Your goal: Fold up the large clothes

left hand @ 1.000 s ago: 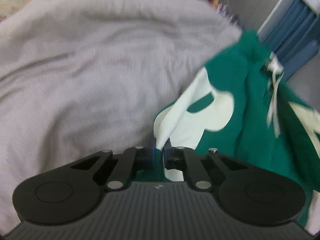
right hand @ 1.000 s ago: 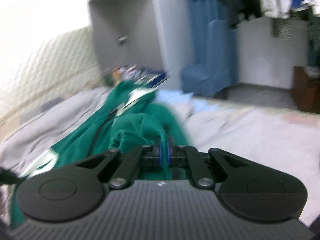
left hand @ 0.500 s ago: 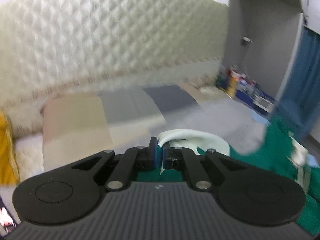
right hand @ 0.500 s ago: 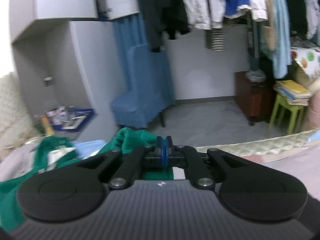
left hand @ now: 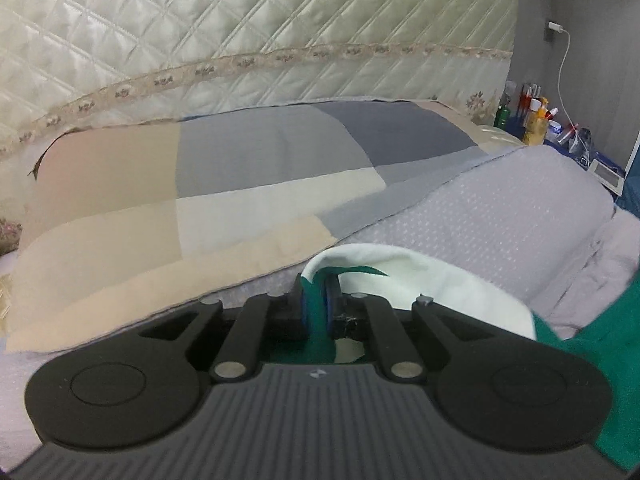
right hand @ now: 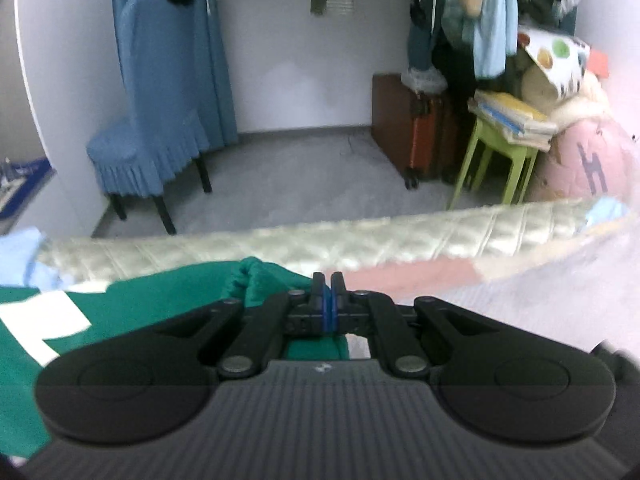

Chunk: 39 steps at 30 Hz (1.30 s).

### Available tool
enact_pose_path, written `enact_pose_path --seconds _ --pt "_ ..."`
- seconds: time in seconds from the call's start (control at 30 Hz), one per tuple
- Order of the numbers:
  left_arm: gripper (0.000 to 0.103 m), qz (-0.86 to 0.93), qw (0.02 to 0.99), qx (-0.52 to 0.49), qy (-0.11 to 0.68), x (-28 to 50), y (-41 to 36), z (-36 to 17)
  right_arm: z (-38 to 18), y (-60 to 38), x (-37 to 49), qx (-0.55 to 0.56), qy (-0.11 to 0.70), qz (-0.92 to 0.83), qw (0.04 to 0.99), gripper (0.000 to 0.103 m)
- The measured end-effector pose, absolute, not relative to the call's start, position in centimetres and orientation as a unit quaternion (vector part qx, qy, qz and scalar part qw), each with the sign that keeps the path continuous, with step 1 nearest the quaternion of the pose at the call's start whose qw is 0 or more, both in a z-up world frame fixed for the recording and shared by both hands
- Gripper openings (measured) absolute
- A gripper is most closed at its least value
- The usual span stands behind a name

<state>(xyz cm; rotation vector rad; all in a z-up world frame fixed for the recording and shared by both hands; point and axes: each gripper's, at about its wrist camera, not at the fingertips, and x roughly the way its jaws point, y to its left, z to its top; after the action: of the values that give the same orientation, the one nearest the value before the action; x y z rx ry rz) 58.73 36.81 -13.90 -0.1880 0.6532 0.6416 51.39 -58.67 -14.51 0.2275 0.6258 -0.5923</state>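
A green garment with white lettering (left hand: pixel 404 268) lies over the grey bed cover (left hand: pixel 500 216). My left gripper (left hand: pixel 316 304) is shut on a fold of it, green cloth pinched between the blue pads, and a white patch arches just beyond the fingers. In the right wrist view the same green garment (right hand: pixel 160 300) spreads to the left with a white letter patch (right hand: pixel 40 320). My right gripper (right hand: pixel 328 300) is shut on a bunched green edge; green cloth shows under the jaws.
A patchwork pillow (left hand: pixel 200 200) and the quilted headboard (left hand: pixel 240 20) lie ahead of the left gripper, with bottles (left hand: pixel 532 116) on a side shelf. Beyond the bed's quilted edge (right hand: pixel 320 240) stand a blue chair (right hand: pixel 152 120), a brown suitcase (right hand: pixel 416 132) and a green stool (right hand: pixel 500 156).
Both grippers have swung sideways with the garment still in them. The left view went from the grey cover to the headboard; the right view turned from the bed to the room's floor and dropped lower.
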Motion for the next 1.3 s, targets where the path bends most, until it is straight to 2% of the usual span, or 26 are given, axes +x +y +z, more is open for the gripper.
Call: enact_pose_path --seconds 0.1,0.17,0.2,0.23,0.27,0.3,0.33,0.37,0.4,0.43,0.5,0.7,0.97,1.3 --pt "0.008 0.313 0.896 -0.07 0.307 58.7 35.8 -14.5 -16.6 -58.1 51.4 0.112 0.314 -0.287 0.898 0.005" --pt "0.014 0.31 0.898 -0.064 0.305 58.4 35.2 -14.3 -16.8 -57.5 51.2 0.108 0.306 -0.284 0.902 0.005" --pt "0.023 0.308 0.899 -0.058 0.306 58.3 34.9 -14.3 -16.5 -57.1 51.0 0.106 0.302 -0.282 0.904 0.006" --pt "0.039 0.305 0.899 -0.05 0.311 58.0 34.4 -14.0 -16.0 -56.7 50.6 0.108 0.299 -0.279 0.906 0.008" --pt "0.05 0.301 0.899 -0.044 0.316 57.6 33.8 -13.8 -15.5 -56.4 50.3 0.113 0.297 -0.277 0.907 0.008" --pt "0.067 0.297 0.9 -0.04 0.318 57.1 33.2 -13.6 -15.0 -56.0 49.8 0.118 0.296 -0.273 0.908 0.008" --pt "0.073 0.289 0.904 -0.041 0.314 56.2 32.5 -13.3 -14.4 -55.5 49.3 0.122 0.296 -0.266 0.909 0.009" --pt "0.075 0.277 0.908 -0.044 0.31 55.2 31.9 -13.0 -14.0 -55.3 49.1 0.122 0.296 -0.259 0.911 0.013" --pt "0.077 0.263 0.912 -0.051 0.309 54.4 31.3 -12.7 -13.3 -54.6 48.4 0.121 0.294 -0.253 0.914 0.021" --pt "0.078 0.251 0.916 -0.057 0.308 53.6 30.5 -12.4 -12.8 -54.0 47.8 0.122 0.292 -0.245 0.916 0.036" --pt "0.078 0.226 0.923 -0.065 0.304 51.8 28.8 -11.7 -11.6 -52.7 46.3 0.131 0.286 -0.224 0.922 0.05" --pt "0.078 0.131 0.941 -0.085 0.301 46.8 22.0 -10.2 -8.1 -47.1 41.1 0.156 0.256 -0.139 0.944 0.048" --pt "0.078 0.033 0.952 -0.119 0.281 40.6 13.1 -9.4 -4.6 -36.3 34.4 0.124 0.244 -0.033 0.961 0.048" --pt "0.078 -0.038 0.938 -0.149 0.311 33.8 6.6 -13.2 -4.9 -24.9 30.6 0.173 0.261 0.053 0.948 0.049"
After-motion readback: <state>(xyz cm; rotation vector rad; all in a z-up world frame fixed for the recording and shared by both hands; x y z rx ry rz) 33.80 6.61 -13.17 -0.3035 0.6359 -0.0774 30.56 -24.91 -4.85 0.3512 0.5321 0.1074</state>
